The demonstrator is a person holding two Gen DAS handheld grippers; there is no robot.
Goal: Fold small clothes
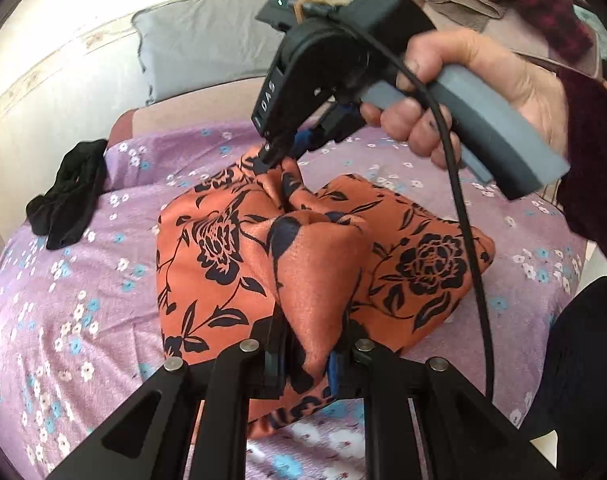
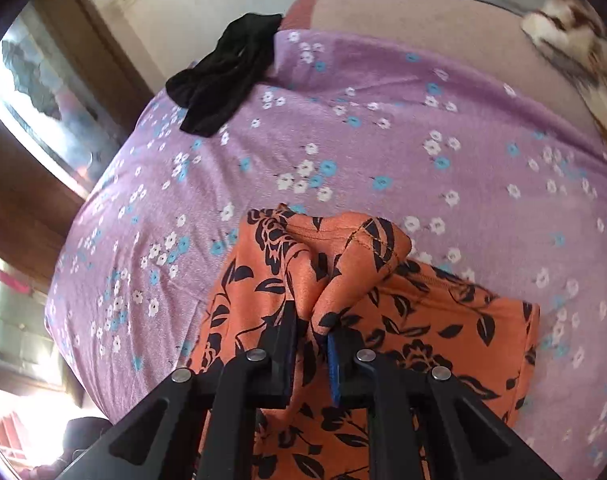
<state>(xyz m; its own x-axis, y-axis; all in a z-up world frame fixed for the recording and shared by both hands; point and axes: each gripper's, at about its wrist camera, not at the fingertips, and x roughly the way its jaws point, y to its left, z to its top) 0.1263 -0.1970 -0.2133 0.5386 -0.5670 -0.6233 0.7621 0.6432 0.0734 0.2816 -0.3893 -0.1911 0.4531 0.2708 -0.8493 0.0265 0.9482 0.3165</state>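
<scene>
An orange garment with black flowers (image 1: 231,264) is lifted above the purple floral bedsheet (image 1: 63,320). My left gripper (image 1: 307,364) is shut on its near edge, cloth bunched between the fingers. My right gripper (image 1: 277,156), held by a hand, is shut on the far edge and pulls it up into a peak. In the right wrist view the right gripper (image 2: 311,352) pinches a fold of the orange garment (image 2: 423,320), the rest draping onto the sheet (image 2: 343,120).
A black garment (image 1: 67,196) lies crumpled at the bed's far left edge, also in the right wrist view (image 2: 227,76). A grey pillow (image 1: 199,48) leans on the headboard. Clothes (image 1: 503,0) pile at the far right. A black cable (image 1: 463,216) hangs from the right gripper.
</scene>
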